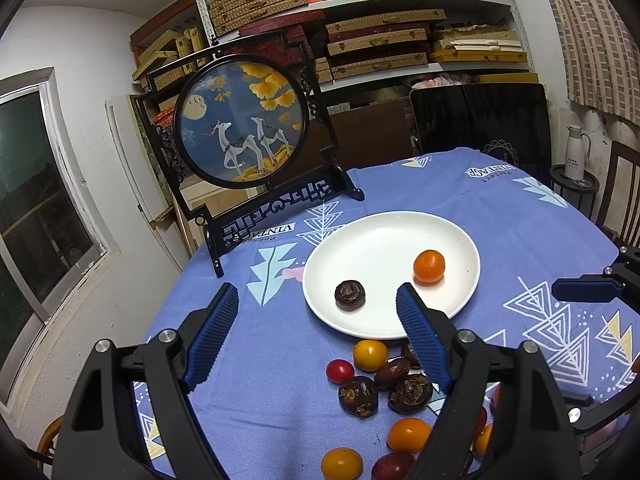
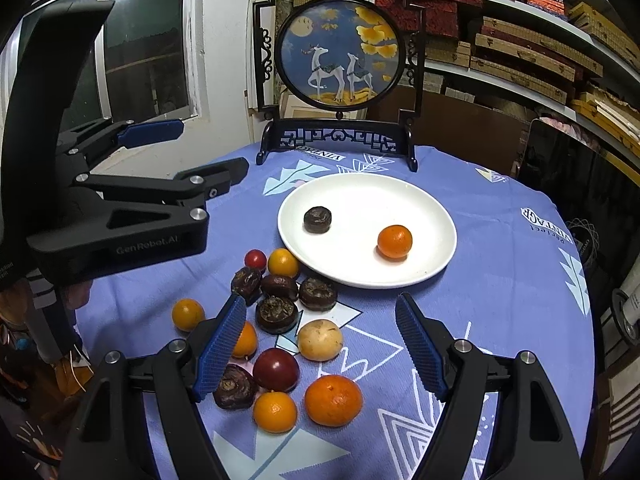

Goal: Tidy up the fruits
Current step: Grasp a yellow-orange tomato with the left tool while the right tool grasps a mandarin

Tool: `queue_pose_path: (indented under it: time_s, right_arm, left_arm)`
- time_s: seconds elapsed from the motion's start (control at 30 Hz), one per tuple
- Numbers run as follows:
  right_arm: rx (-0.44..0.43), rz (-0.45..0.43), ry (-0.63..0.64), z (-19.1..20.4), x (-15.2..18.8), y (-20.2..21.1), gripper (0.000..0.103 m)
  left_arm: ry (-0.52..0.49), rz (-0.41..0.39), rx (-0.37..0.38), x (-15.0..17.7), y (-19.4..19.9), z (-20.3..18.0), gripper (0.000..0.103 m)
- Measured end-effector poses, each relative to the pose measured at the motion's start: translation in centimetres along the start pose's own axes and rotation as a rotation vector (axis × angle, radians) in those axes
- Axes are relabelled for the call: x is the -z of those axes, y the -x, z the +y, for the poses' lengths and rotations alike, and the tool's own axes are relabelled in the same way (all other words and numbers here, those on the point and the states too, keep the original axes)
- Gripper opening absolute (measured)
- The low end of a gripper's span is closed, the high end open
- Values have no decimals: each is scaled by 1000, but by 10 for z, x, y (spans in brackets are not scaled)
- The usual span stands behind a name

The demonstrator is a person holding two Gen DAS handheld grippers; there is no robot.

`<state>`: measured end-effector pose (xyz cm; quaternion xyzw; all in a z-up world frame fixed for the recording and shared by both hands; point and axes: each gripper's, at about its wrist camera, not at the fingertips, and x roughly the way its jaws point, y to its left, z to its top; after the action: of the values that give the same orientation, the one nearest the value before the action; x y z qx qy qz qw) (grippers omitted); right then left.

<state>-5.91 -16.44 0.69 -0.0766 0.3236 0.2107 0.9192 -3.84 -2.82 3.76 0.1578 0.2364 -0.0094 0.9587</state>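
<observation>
A white plate [image 1: 372, 240] [image 2: 420, 208] on the blue tablecloth holds a dark water chestnut [image 1: 349, 295] [image 2: 317, 219] and an orange mandarin [image 1: 429, 266] [image 2: 395, 241]. Several loose fruits lie in front of it: dark chestnuts [image 2: 277, 313], small oranges [image 2: 275, 411], a big mandarin [image 2: 333, 400], a red plum [image 2: 275, 369], a pale round fruit [image 2: 319, 339], a cherry tomato [image 2: 255, 258]. My left gripper [image 1: 318, 308] is open and empty above the plate's near left edge. My right gripper [image 2: 320, 320] is open and empty over the loose fruit.
A framed round deer picture on a black stand [image 1: 240, 120] [image 2: 338, 52] stands at the table's far edge behind the plate. Shelves with boxes [image 1: 380, 32] fill the back wall. A dark chair [image 1: 480, 120] is beyond the table. A window [image 1: 36, 184] is at left.
</observation>
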Motion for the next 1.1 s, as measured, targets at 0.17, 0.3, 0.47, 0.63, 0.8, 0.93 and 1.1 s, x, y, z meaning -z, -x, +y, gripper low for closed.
queue_pose_path:
  time_s: [0.17, 0.3, 0.47, 0.63, 0.8, 0.93, 1.1]
  right_arm:
    - [6, 18, -6, -5, 6, -3, 78]
    - [16, 44, -3, -9, 14, -7, 78]
    - [35, 99, -6, -21, 36, -10, 78]
    - [29, 175, 4, -27, 67, -17, 78]
    - [-10, 235, 48, -16, 86, -31, 78]
    - [8, 245, 107, -9, 88, -41, 78]
    - [-13, 267, 95, -12, 83, -54, 72]
  left_arm:
    - [-3, 5, 1, 3, -3, -1, 79]
    - [-5, 10, 5, 5, -8, -1, 79]
    - [43, 51, 82, 21, -12, 22, 85]
    - [90, 177, 203, 63, -28, 52, 85]
    - [-3, 235, 299, 108, -28, 54, 85]
    - [-87, 268, 306, 131, -30, 49, 85]
    - [-102, 318, 340, 140, -44, 45, 86]
